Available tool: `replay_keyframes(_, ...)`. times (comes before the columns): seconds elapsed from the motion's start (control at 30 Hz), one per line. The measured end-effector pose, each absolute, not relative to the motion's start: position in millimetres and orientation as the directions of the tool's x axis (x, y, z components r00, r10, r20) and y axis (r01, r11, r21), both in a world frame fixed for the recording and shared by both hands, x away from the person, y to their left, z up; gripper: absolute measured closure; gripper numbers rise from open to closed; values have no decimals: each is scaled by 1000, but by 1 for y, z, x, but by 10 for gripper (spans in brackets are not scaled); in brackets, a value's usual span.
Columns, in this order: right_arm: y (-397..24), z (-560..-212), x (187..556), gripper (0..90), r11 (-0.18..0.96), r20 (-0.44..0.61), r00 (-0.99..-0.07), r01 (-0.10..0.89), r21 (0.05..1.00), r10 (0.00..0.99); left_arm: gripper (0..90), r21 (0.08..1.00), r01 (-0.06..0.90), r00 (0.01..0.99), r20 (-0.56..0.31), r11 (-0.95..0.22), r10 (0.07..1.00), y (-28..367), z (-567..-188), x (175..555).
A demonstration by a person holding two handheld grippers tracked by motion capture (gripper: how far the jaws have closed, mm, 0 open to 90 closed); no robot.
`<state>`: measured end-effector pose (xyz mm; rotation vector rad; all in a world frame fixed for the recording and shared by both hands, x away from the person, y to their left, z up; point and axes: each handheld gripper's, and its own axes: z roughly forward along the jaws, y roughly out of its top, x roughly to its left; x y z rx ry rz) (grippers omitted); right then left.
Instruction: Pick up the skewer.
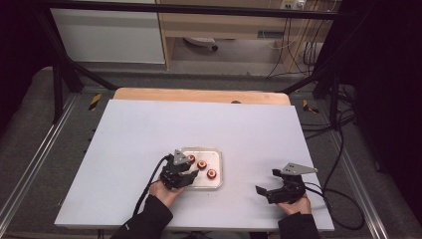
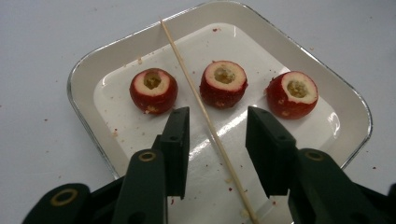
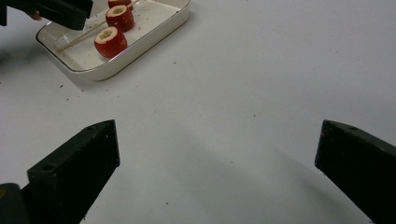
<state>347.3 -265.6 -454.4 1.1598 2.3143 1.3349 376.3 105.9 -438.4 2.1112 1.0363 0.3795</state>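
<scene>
1. High view: left gripper (image 1: pixel 191 174) hangs over the near edge of the square white ceramic tray (image 1: pixel 217 155); 3 red cored fruits (image 1: pixel 201 164) lie just ahead of its jaws. Right gripper (image 1: pixel 263 190) rests on the white tabletop (image 1: pixel 134 134), well apart from the tray.
2. Left gripper view: thin wooden skewer (image 2: pixel 205 119) lies between the jaws, not pinched yet; gripper released. No fruit threaded, all skewering seems left.
3. Right gripper view: jaws wide, nothing held. No readable writing anywhere.

A thin wooden skewer (image 2: pixel 205 121) lies slantwise in a white tray (image 2: pixel 93 70) between two of three cored red fruits (image 2: pixel 223 83).
</scene>
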Motion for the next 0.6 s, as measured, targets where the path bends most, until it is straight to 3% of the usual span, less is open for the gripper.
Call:
replay_keyframes(0.2, -266, -454, 347, 5, 270, 182, -661, 519, 811, 728, 709, 726, 559, 610, -32, -401, 792, 102, -443, 376)
replay_keyframes(0.6, -265, -454, 347, 6, 271, 184, -661, 523, 808, 727, 788, 720, 588, 563, -36, -369, 826, 95, -448, 376)
